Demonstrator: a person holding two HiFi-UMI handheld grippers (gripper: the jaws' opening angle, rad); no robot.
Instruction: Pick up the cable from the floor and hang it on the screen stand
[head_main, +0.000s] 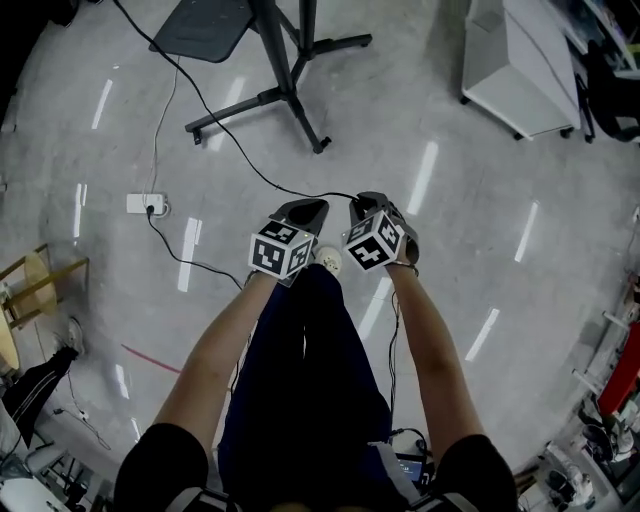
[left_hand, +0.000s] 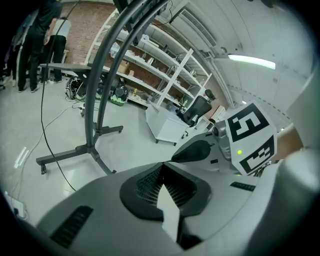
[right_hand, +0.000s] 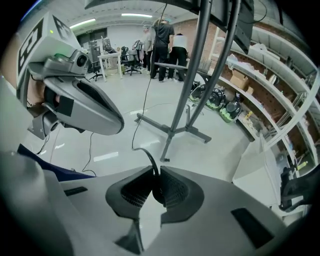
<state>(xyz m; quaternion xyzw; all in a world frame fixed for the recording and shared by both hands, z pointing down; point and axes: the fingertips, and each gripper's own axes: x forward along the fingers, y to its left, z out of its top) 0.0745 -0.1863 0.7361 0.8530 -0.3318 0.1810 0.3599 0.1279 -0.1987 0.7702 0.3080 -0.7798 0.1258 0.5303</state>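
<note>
Right tool (right_hand: 156, 172) pinches the cable (right_hand: 148, 156), angled steeply downward; left tool (left_hand: 162, 166), closed empty, alongside.

- Grey glossy floor (head_main: 440, 110), streaked with pale reflections of strip lights.
- White cabinet (head_main: 520, 70) on castors, toward the far right.
- Wooden chair (head_main: 30, 290) at the left edge, with a thin red line (head_main: 150, 358) on the floor nearby.
- White open shelving (right_hand: 272, 87) loaded with boxes and gear, against a brick wall (left_hand: 85, 30).
- Long ceiling light (left_hand: 251, 61), lit.
- At the far end, office chairs (right_hand: 129, 54) and several people (right_hand: 162, 35) standing.
</note>
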